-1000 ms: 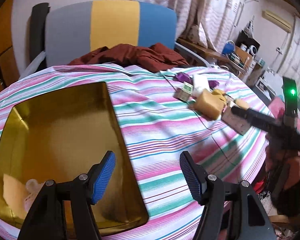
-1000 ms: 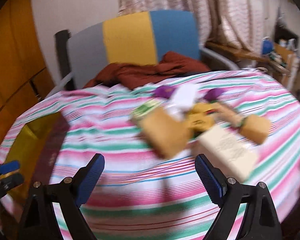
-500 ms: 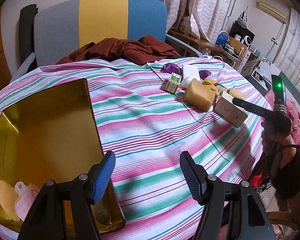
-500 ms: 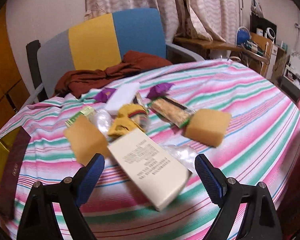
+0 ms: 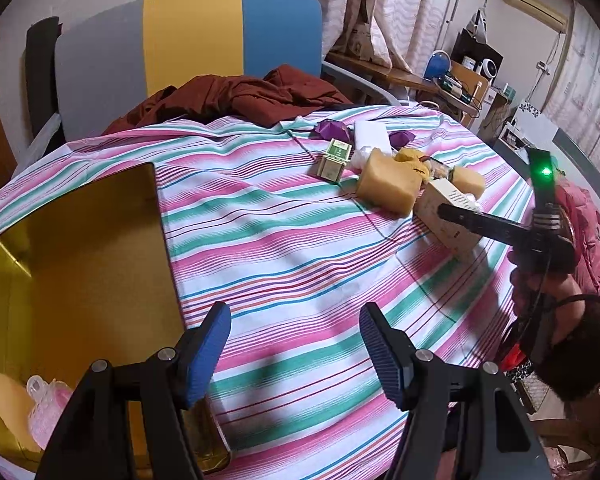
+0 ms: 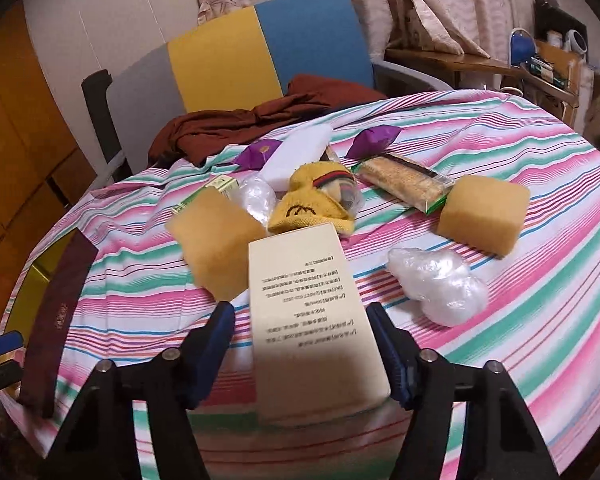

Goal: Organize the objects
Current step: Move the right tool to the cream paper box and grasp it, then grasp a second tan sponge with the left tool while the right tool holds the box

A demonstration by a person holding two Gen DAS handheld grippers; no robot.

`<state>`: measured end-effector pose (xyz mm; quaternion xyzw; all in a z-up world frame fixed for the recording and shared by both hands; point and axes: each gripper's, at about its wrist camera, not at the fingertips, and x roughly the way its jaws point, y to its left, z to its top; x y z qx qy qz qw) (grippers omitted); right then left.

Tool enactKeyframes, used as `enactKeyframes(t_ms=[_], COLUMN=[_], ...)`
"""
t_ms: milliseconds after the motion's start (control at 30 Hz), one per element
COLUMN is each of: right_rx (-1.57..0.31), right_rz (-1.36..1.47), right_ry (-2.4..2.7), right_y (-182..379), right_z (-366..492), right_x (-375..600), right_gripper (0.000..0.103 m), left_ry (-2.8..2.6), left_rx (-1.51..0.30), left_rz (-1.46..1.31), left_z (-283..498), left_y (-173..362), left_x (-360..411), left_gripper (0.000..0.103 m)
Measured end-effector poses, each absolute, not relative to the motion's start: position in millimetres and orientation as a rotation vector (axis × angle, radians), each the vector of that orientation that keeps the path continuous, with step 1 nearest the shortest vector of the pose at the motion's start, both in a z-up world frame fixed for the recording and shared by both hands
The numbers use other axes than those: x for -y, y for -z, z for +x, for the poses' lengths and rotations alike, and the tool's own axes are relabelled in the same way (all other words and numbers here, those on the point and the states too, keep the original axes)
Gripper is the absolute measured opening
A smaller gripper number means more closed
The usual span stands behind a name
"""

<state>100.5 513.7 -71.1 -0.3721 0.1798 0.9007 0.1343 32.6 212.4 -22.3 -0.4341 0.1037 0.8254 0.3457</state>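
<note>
While my right claw has just been closing, its pads flank the box without visible contact; my left claw stands apart above the desk.

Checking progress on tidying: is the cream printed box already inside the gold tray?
No, the cream printed box lies on the striped tablecloth, outside the gold tray.

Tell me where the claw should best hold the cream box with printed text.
Probably across its two long sides at the near end, coming from the near table edge: the cream box lies flat, lengthwise away, between the right claw, whose jaws have just been closing.
</note>
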Motion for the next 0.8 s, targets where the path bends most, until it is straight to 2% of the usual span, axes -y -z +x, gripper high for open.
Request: enactKeyframes(t_ms=[33, 133, 300, 400, 533, 700, 800], right_rx=[-0.515, -0.48, -0.508, -0.495, -0.446, -0.572, -0.562], right_rz=[-1.075, -0.999, -0.896, -0.86, -0.837, -0.852, -0.842], right_ry=[-2.598, -2.544, -2.474, -2.473, -2.484, -2.49, -2.492], right_y=[73.4, 75.1, 77.0, 78.4, 83.8, 97.1, 97.9], right_z=[98.9, 100.5, 104.8, 103.4, 104.6, 107.4, 107.9], right_x=[-514.8, -521.2, -538.6, -540.1, -534.3, -546.8, -545.7], right_gripper=[0.056, 0.054, 0.053, 0.053, 0.053, 0.053, 0.054], left_ry=[-2.138, -2.117, -2.069, -2.032, -1.975, -1.927, -1.92], left_rx=[-0.269, -0.258, -0.237, -0.247, -0.274, -0.361, -0.39], left_rz=[-1.126, -1.131, -1.145, -1.136, -1.08, -1.028, -1.0], left_z=[32.3, 30.8, 25.7, 21.8, 16.7, 4.4, -4.8], left_y=[22.1, 22.8, 27.6, 29.8, 29.1, 35.5, 39.1], left_x=[-214.1, -221.5, -242.5, -262.3, -293.6, -344.5, -368.5], left_gripper=[0.068, 0.068, 0.069, 0.082, 0.082, 0.082, 0.085])
